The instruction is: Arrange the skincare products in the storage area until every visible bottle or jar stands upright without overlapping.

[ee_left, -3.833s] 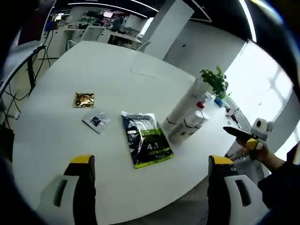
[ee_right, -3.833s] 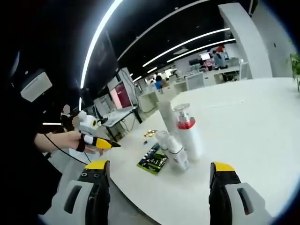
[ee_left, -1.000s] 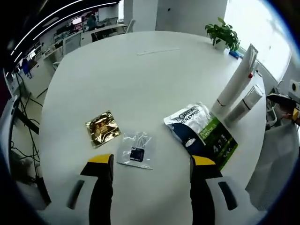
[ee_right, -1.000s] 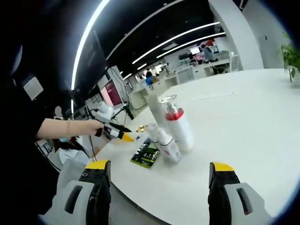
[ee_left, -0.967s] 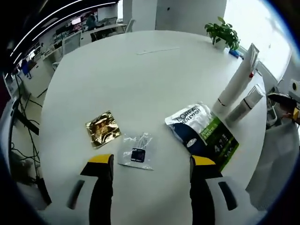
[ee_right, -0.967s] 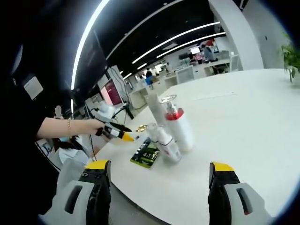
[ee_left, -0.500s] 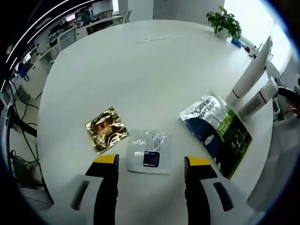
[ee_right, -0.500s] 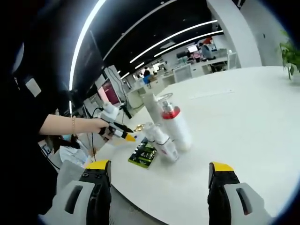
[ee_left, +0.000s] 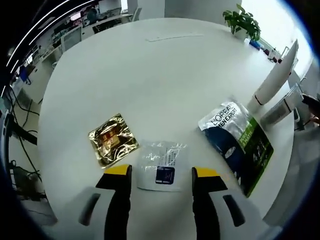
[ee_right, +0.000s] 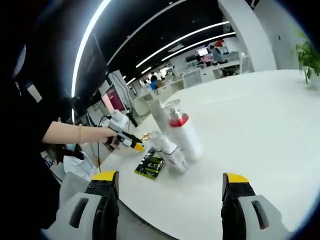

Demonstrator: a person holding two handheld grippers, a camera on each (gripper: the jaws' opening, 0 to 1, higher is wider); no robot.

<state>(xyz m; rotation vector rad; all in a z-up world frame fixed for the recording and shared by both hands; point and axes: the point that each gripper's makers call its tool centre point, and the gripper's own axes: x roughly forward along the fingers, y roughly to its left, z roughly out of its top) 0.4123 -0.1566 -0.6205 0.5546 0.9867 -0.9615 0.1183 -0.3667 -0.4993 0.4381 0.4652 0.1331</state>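
Observation:
In the left gripper view my left gripper [ee_left: 161, 173] is open, low over the white round table [ee_left: 150, 75]. A clear sachet with a dark square [ee_left: 163, 166] lies between its yellow tips. Beside it lie a gold foil sachet [ee_left: 111, 139] on the left and a dark blue and green pouch [ee_left: 236, 143] on the right. A tall white tube [ee_left: 274, 76] stands past the pouch. In the right gripper view my right gripper [ee_right: 170, 178] is open and empty near the table edge. Ahead stand a pump bottle with a red collar [ee_right: 184, 134], a white tube [ee_right: 160, 117] and small leaning bottles [ee_right: 169, 149].
A potted plant [ee_left: 243, 20] stands at the far table edge. In the right gripper view a person's hand [ee_right: 102, 134] holds the left gripper [ee_right: 129, 141] over the table's left side, near the green pouch [ee_right: 150, 165]. Desks and screens fill the room behind.
The left gripper has come lower and closer over the clear sachet, and its jaws stand a little narrower. The right gripper has hardly moved.

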